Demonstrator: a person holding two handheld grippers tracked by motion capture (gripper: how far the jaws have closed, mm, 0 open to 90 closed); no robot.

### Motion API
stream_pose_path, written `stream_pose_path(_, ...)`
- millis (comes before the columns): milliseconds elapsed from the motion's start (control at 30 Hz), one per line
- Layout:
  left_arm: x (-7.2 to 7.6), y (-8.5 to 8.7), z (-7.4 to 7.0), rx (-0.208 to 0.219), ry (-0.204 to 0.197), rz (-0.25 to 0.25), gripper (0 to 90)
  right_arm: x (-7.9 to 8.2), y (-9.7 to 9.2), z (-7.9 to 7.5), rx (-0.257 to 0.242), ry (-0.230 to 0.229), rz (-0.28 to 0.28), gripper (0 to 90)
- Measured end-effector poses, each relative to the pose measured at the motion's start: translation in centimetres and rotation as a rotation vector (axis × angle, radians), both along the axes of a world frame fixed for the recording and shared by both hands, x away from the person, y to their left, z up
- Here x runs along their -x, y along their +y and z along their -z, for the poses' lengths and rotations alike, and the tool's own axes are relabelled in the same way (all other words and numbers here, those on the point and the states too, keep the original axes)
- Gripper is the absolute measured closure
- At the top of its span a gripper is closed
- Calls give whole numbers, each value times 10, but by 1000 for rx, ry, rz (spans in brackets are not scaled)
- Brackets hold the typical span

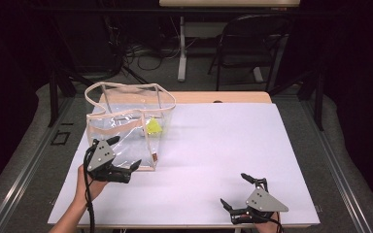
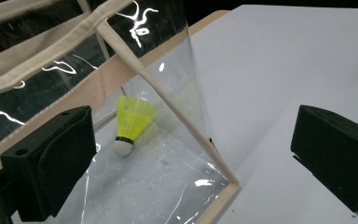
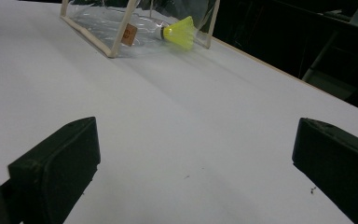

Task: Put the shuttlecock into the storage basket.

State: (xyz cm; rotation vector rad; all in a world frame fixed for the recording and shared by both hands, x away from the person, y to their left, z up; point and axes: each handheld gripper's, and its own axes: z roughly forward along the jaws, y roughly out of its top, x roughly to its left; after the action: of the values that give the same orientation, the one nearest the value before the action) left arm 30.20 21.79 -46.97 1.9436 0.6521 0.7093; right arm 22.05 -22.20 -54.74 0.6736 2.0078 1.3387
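A white sheet [image 1: 213,160] is covering most of the desk [image 1: 233,97], leaving a strip of bare wood showing along the far edge. A clear bag [image 1: 126,124] with cream trim is standing upright on the sheet near its far left corner, with a yellow shuttlecock [image 1: 153,127] lying inside on the bag's floor.
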Motion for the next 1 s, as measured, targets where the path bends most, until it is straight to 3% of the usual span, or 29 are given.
stream_pose_path(1000, 26, 0, 51, 52, 67, 30, 0, 0, 0, 0, -1, 3, 0, 3)
